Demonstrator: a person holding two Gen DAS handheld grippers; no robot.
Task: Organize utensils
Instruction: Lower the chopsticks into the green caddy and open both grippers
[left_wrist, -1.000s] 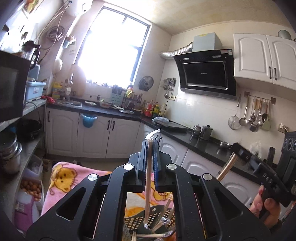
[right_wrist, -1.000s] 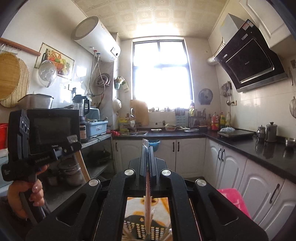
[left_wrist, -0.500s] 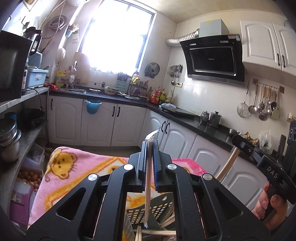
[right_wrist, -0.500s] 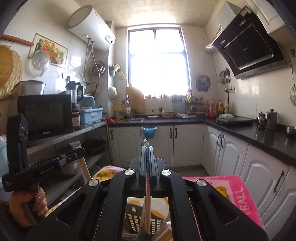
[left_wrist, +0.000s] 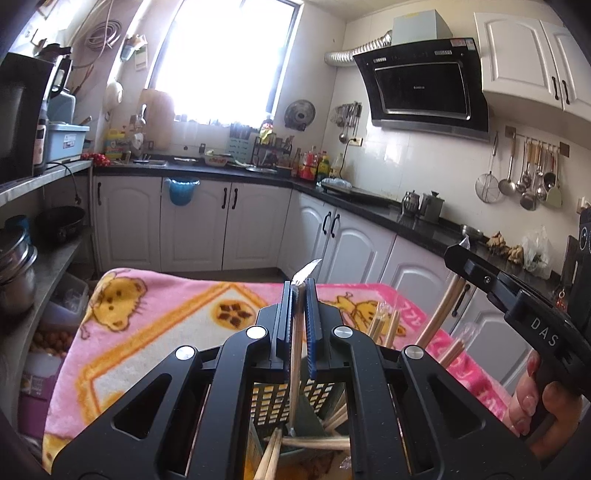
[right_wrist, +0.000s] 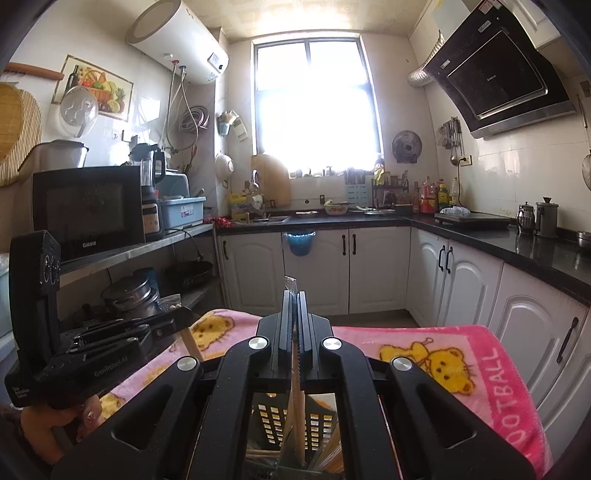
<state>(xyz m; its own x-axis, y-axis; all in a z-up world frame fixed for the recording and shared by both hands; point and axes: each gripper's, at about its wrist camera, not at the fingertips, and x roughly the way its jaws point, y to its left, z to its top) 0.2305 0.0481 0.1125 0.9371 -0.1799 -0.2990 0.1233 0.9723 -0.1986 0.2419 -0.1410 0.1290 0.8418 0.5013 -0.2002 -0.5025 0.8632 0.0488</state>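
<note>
Both chopsticks (left_wrist: 295, 354) upright between hand-held gripper (left_wrist: 298, 291) pads.

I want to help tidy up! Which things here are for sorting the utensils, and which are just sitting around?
For the job:
- left hand-held gripper, shut on a chopstick
- right hand-held gripper, shut on a wrapped chopstick
- basket
- loose chopsticks

Just sitting around:
- blanket
- microwave
- hanging ladles
- kettles

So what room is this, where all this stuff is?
It looks like a home kitchen: a range hood on the wall, ladles and spoons hanging on a rail, and a microwave on a shelf.
</note>
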